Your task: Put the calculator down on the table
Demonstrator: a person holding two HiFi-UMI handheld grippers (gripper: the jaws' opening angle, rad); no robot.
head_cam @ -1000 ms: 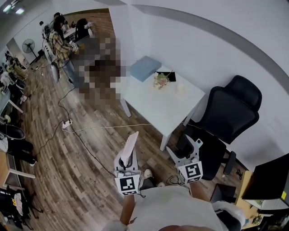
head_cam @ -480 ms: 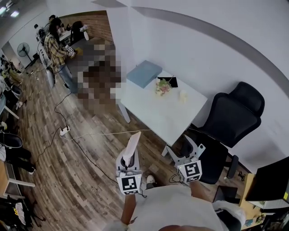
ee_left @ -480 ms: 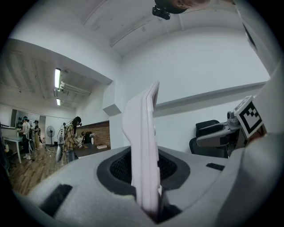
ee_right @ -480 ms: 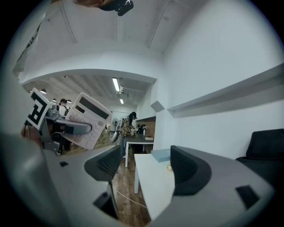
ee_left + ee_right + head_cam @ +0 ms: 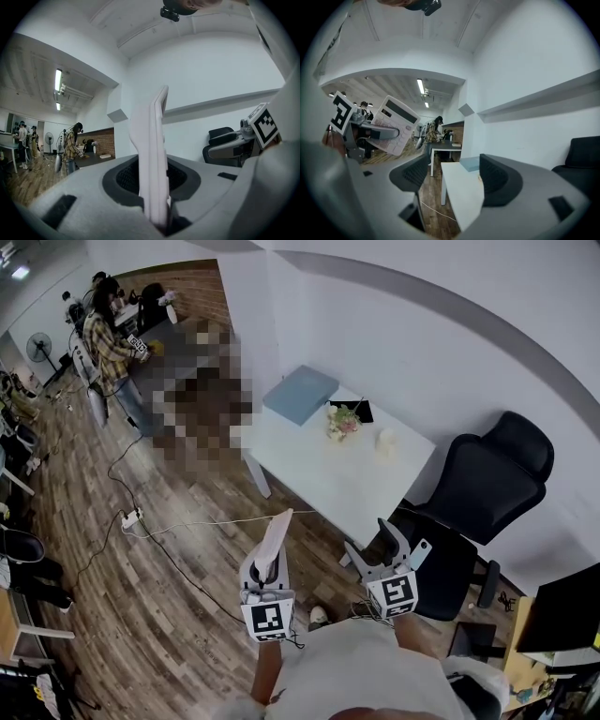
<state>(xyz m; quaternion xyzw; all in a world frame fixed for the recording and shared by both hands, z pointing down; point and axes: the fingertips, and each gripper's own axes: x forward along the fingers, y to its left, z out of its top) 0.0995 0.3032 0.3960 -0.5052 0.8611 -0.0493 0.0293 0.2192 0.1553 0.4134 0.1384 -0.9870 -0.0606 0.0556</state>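
A white calculator (image 5: 273, 540) stands on edge, with my left gripper (image 5: 266, 568) shut on its lower end. In the left gripper view the calculator (image 5: 152, 140) rises edge-on from between the closed pads of that gripper (image 5: 154, 174). The right gripper view shows its keypad face (image 5: 395, 124) off to the left. My right gripper (image 5: 386, 555) is open, and its jaws have just been closing a little with nothing between them. Through the jaws of the right gripper (image 5: 454, 176) I see the white table (image 5: 461, 197) ahead. In the head view the table (image 5: 328, 474) lies beyond both grippers.
On the table sit a pale blue box (image 5: 300, 395), a small bunch of flowers (image 5: 342, 421), a flat black object (image 5: 352, 411) and a small white item (image 5: 384, 442). A black office chair (image 5: 487, 486) stands to the table's right. A cable (image 5: 206, 521) crosses the wooden floor. People stand far back left.
The table and chair have drawn nearer to both grippers in the head view. The calculator stays held the same way. The right jaws have narrowed slightly.
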